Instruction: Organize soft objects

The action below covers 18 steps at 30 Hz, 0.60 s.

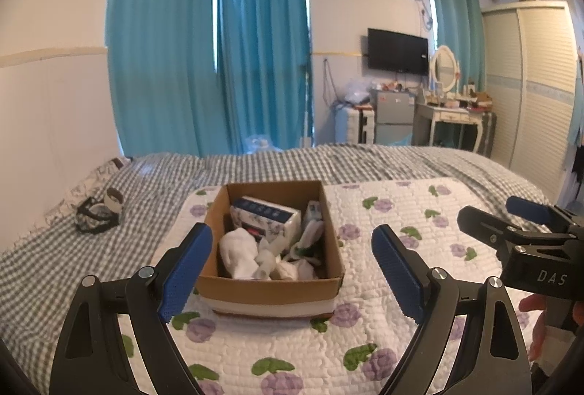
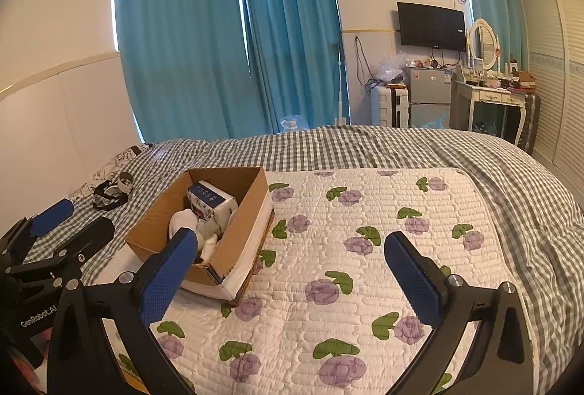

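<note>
A brown cardboard box (image 1: 268, 285) (image 2: 160, 212) stands on a white quilted mat with purple flowers (image 1: 383, 212) (image 2: 365, 212) on the bed. Inside lie white socks (image 1: 239, 251) (image 2: 182, 221), crumpled white cloths (image 1: 292, 267) and a blue-and-white tissue pack (image 1: 268, 214) (image 2: 210, 200). My left gripper (image 1: 292, 271) is open, its blue pads on either side of the box's near end and apart from it. My right gripper (image 2: 292, 280) is open over bare mat, right of the box, nothing between its fingers. Each gripper shows at the edge of the other's view.
A dark strap bundle with a small round cup (image 1: 98, 212) (image 2: 111, 192) lies on the checked bedspread (image 1: 164, 183) at the left. Beyond the bed stand teal curtains (image 1: 255, 48), a small fridge (image 2: 427, 94), a dressing table (image 2: 492, 99) and a wardrobe (image 1: 536, 85).
</note>
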Motion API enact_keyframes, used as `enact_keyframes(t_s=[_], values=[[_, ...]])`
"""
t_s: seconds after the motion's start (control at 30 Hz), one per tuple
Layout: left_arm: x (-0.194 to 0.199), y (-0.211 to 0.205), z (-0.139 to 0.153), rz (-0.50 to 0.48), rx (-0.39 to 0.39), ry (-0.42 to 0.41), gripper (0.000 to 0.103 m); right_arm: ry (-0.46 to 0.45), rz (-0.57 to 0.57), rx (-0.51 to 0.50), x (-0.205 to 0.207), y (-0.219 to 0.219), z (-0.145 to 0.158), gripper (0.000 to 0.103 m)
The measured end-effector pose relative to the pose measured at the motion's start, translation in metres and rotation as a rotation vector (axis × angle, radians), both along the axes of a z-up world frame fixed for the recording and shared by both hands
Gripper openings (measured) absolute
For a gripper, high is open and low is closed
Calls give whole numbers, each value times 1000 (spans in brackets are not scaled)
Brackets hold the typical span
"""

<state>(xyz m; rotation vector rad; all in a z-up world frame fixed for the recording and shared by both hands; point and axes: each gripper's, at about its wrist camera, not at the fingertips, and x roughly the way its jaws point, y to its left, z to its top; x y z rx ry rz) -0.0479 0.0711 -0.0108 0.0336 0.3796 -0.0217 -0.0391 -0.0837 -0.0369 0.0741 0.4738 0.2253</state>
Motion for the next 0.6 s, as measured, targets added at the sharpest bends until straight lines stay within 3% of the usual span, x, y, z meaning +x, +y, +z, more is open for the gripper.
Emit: enact_keyframes(t_s=[0.6], values=[[-2,3,2,11,-14,5,90,0,20,-5,-1,7,-1,103]])
